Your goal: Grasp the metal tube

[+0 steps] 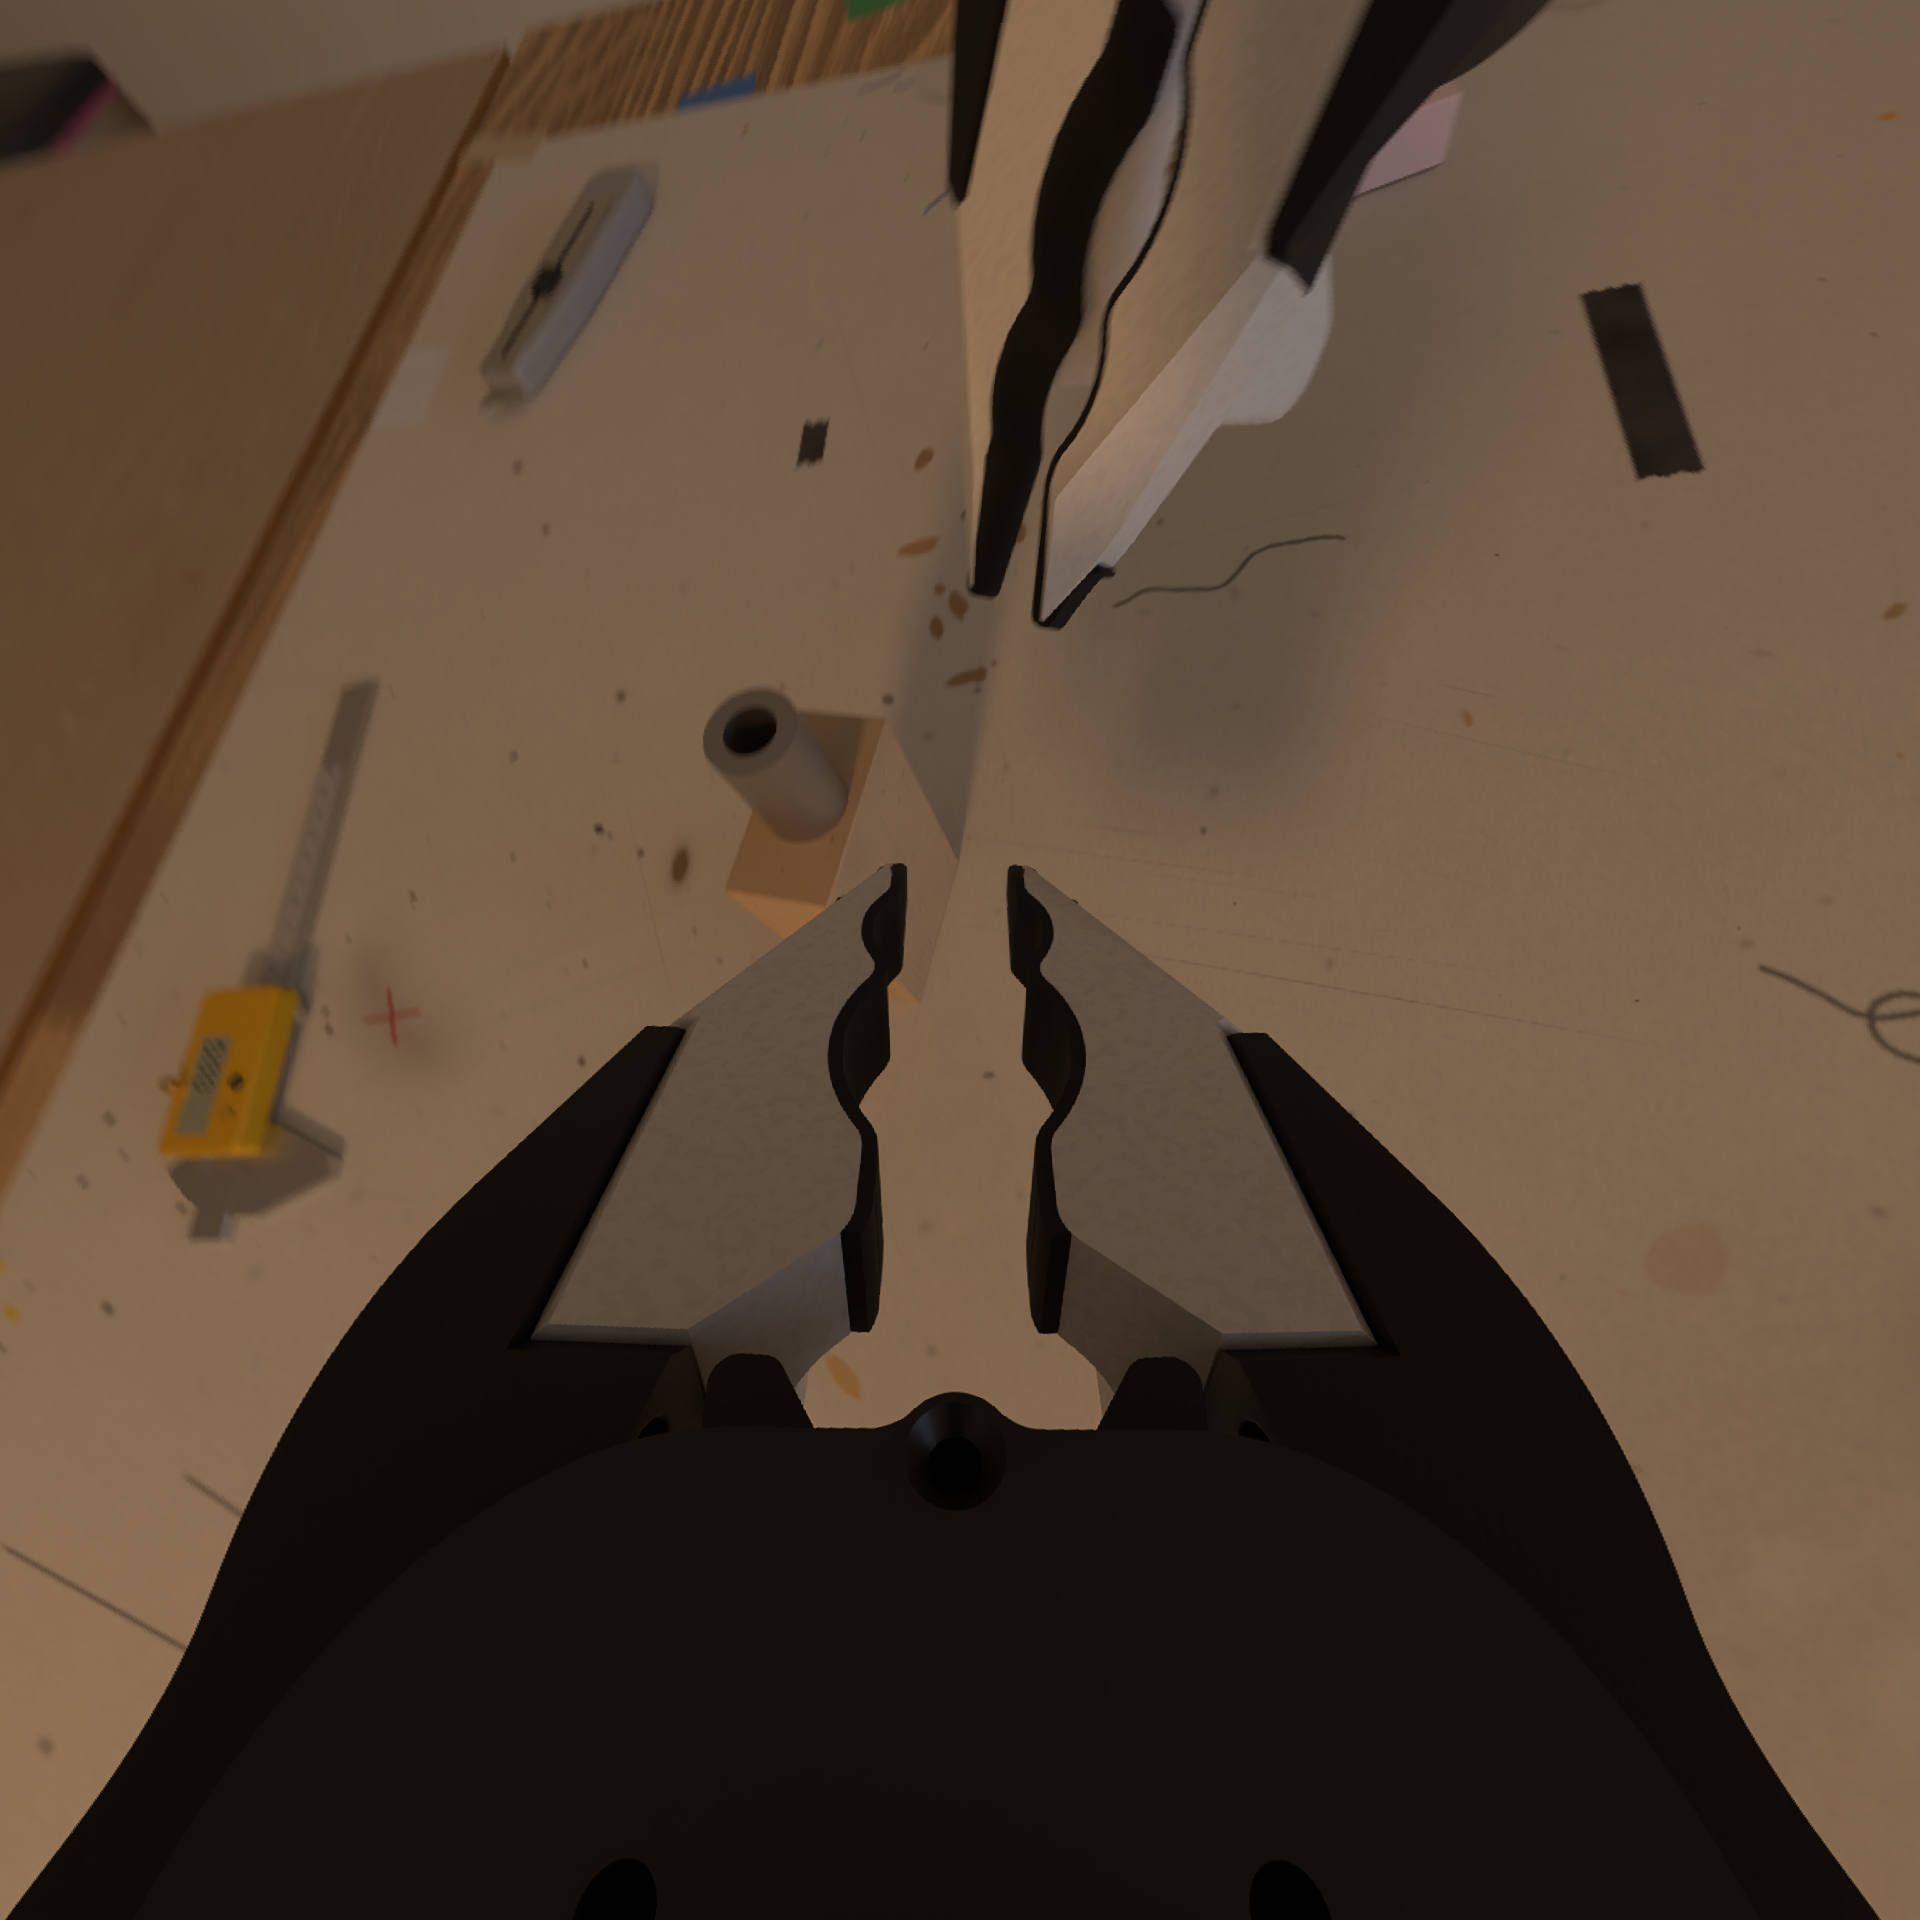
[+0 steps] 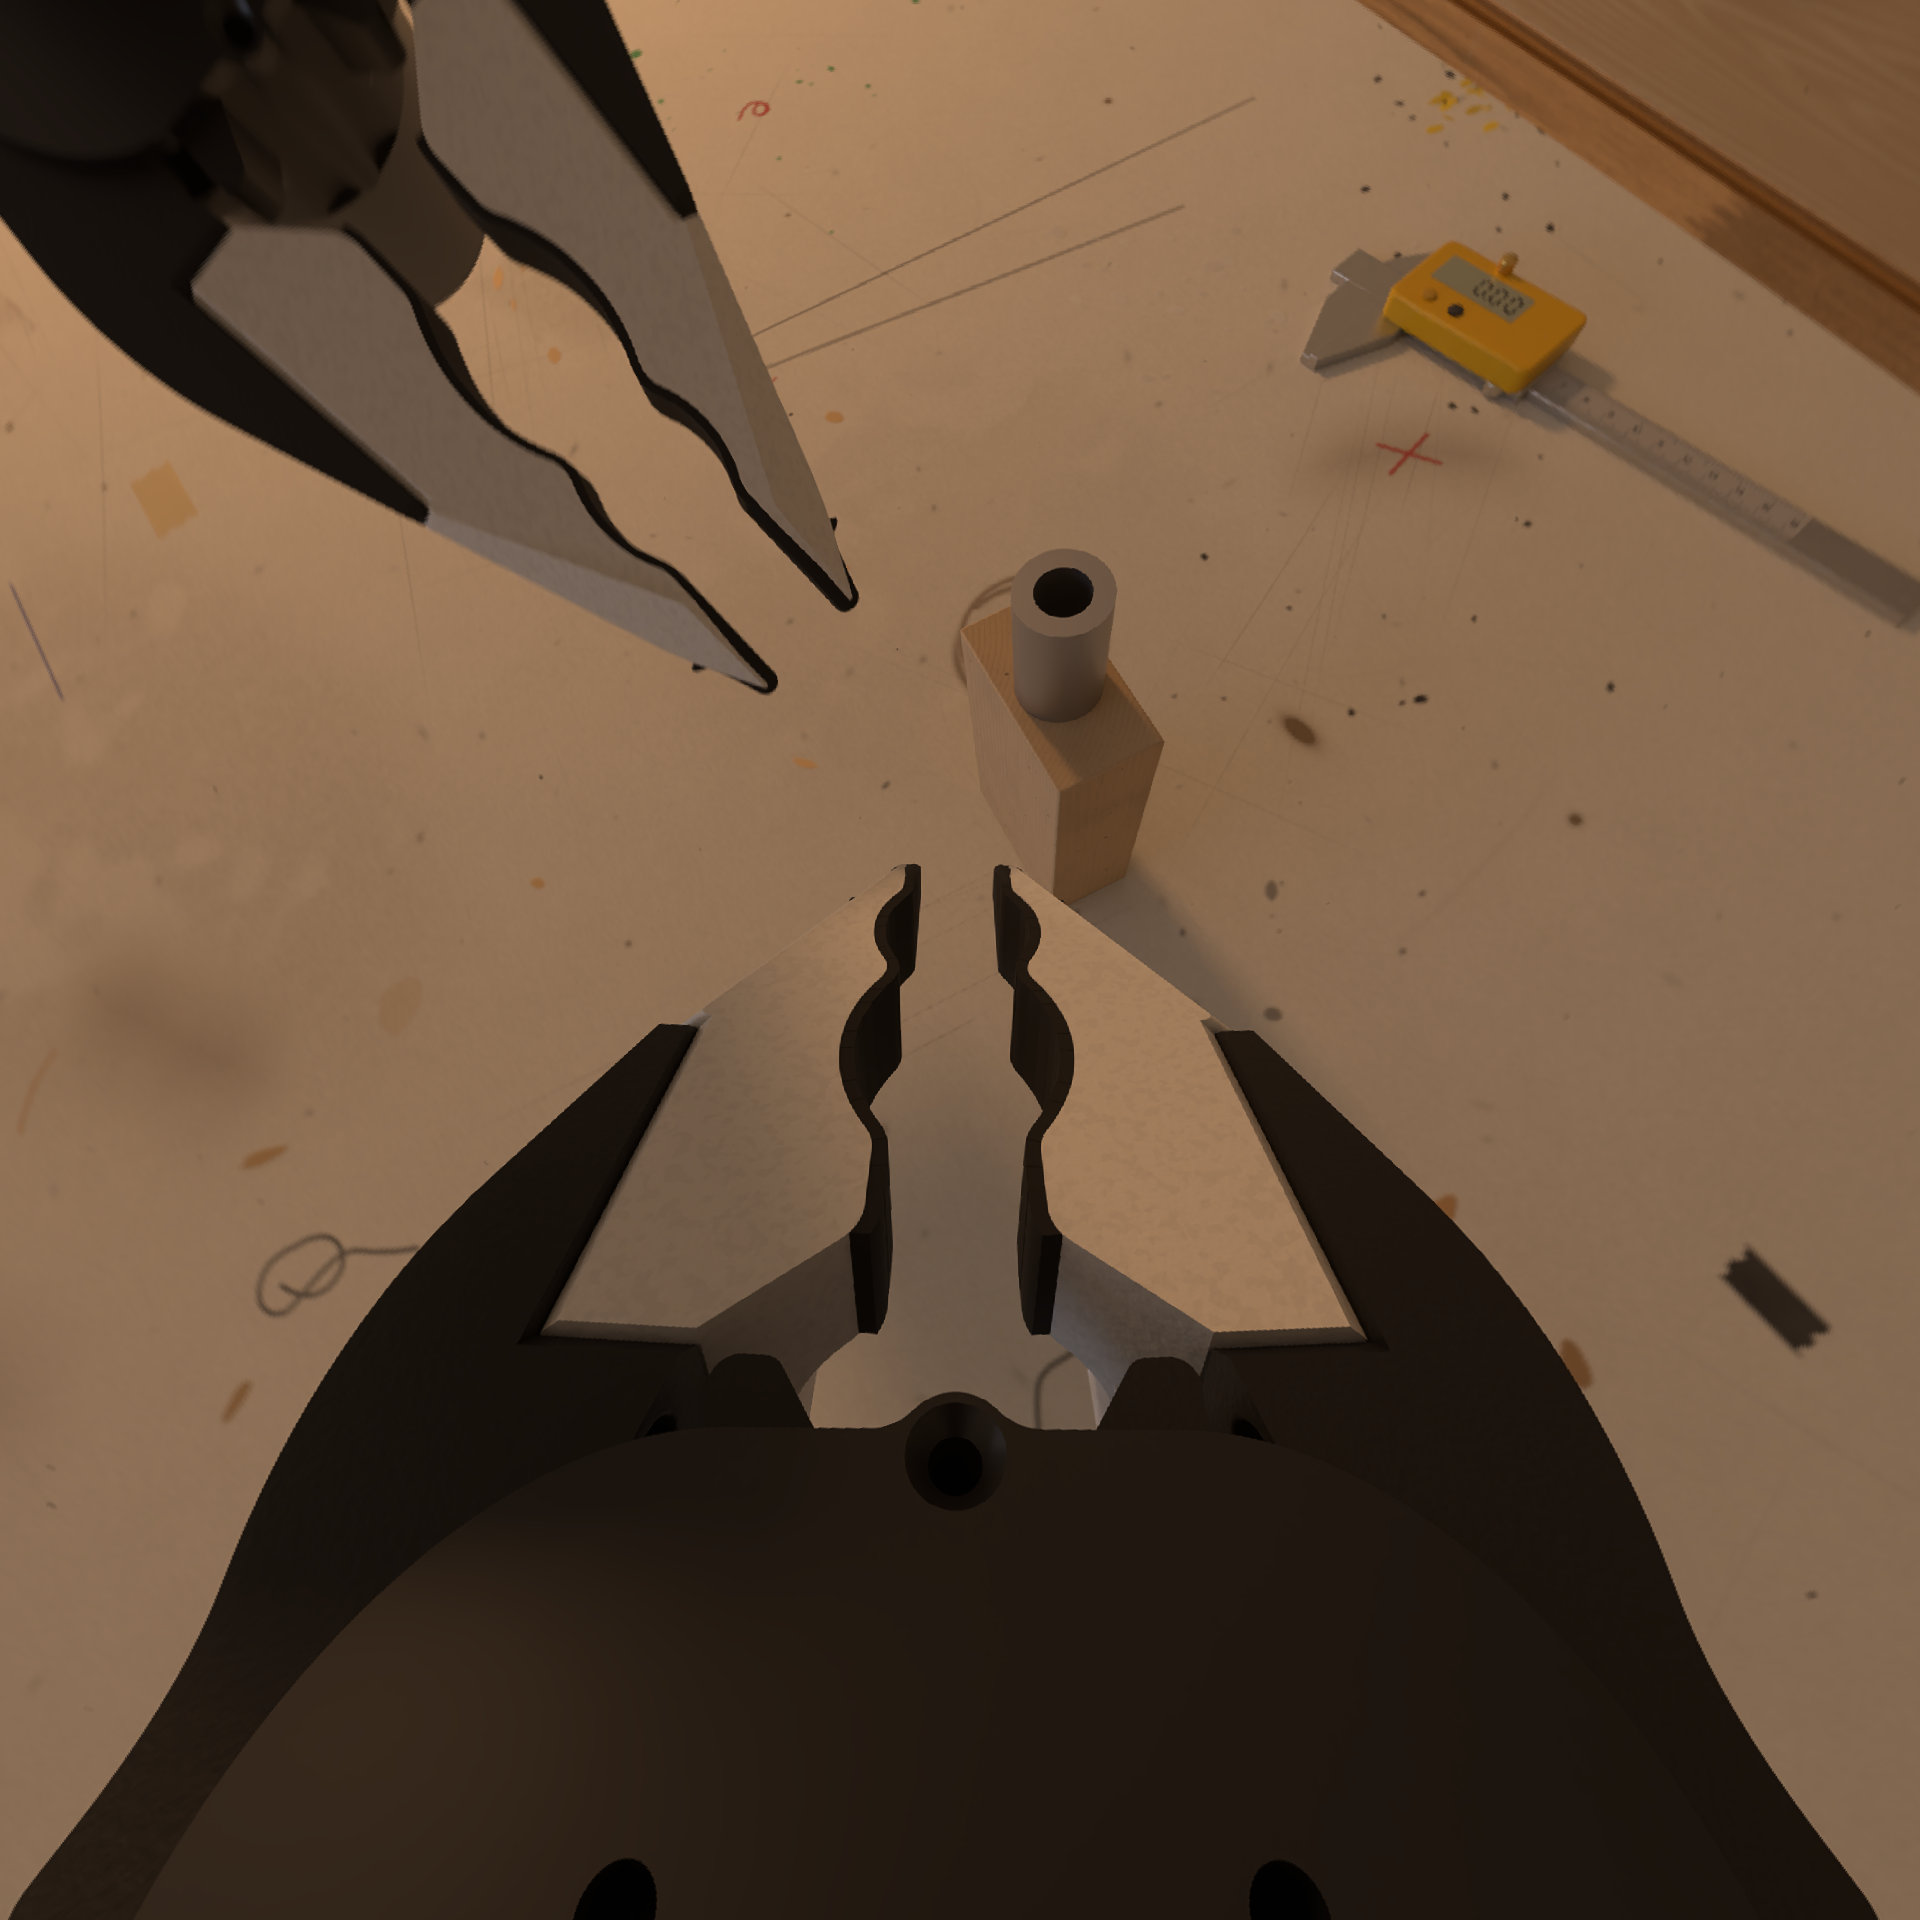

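Workbench [image 1: 1455, 935] seen from two facing grippers, both hanging above it.

Grey metal tube [image 2: 1062, 649], short and hollow, standing upright on a small wood block [image 2: 1070, 800] near the bench's middle. Open bore facing up. Touched by nothing.

Left gripper [image 1: 957, 873] hanging over the bench, jaws parted by a narrow gap, holding nothing. Tube [image 1: 774, 764] just ahead and to the left of its tips, block [image 1: 795, 868] partly hidden behind the left finger [image 1: 769, 1091].

Right gripper [image 2: 957, 873] likewise parted by a narrow gap, empty. Block just ahead and to the right of its tips, tube beyond, apart from both fingers.

In the right wrist view, left gripper [image 2: 810, 644] reaching in from the upper left, tips near the tube but clear of it. In the left wrist view, right gripper [image 1: 1013, 608] coming down from the top, tips above bare bench, beyond the tube and to its right.

Yellow caliper [image 2: 1486, 317] lying flat well to the side, near the bench's wooden edge. Red cross mark [image 2: 1410, 454] beside it. Dark tape strip [image 1: 1642, 379] on the far side. Grey box-like tool [image 1: 571, 281] farther off, blurred.
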You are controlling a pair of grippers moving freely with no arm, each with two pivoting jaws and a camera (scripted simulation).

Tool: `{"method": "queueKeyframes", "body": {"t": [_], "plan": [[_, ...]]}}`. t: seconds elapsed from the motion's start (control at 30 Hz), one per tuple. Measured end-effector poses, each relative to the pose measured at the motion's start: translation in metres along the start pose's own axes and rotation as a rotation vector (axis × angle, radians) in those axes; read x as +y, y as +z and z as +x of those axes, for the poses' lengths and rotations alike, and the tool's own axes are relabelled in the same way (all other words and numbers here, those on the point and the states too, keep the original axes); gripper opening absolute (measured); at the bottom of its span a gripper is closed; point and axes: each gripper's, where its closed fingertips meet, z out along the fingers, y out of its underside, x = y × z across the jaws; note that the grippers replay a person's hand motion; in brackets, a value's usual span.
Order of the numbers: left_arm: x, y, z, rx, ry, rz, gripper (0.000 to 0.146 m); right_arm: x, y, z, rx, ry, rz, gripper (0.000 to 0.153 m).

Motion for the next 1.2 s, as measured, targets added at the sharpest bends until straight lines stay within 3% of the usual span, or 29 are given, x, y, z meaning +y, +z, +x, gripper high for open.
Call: {"method": "queueKeyframes", "body": {"t": [0.13, 0.3, 0.43, 0.6, 0.73, 0.87, 1.03, 1.2], "plan": [[0.012, 0.006, -0.003, -0.008, -0.105, -0.031, 0.029, -0.005, 0.008, -0.008, -0.023, 0.102, 0.010, 0.013], [0.017, 0.003, -0.023, -0.024, -0.102, -0.036, 0.023, -0.014, 0.017, -0.022, -0.052, 0.198, 0.028, 0.014], [0.018, -0.001, -0.032, -0.001, -0.091, -0.025, 0.025, -0.024, 0.005, -0.019, -0.078, 0.191, 0.079, 0.016], [0.000, -0.019, -0.021, 0.028, -0.189, 0.074, 0.034, -0.034, -0.009, -0.003, -0.047, -0.082, 0.028, 0.027], [-0.005, -0.013, -0.006, 0.034, -0.257, 0.061, 0.039, -0.042, 0.004, 0.008, -0.073, -0.269, -0.038, 0.031], [-0.009, -0.007, -0.009, -0.044, -0.322, 0.060, 0.055, -0.048, 0.018, 0.010, -0.133, -0.414, -0.086, 0.035], [-0.011, 0.006, -0.005, -0.030, -0.391, 0.020, 0.065, -0.043, 0.033, 0.015, -0.214, -0.565, -0.177, 0.040], [-0.009, 0.012, -0.009, -0.089, -0.419, -0.014, 0.067, -0.033, 0.046, 0.018, -0.270, -0.619, -0.250, 0.031]]}}
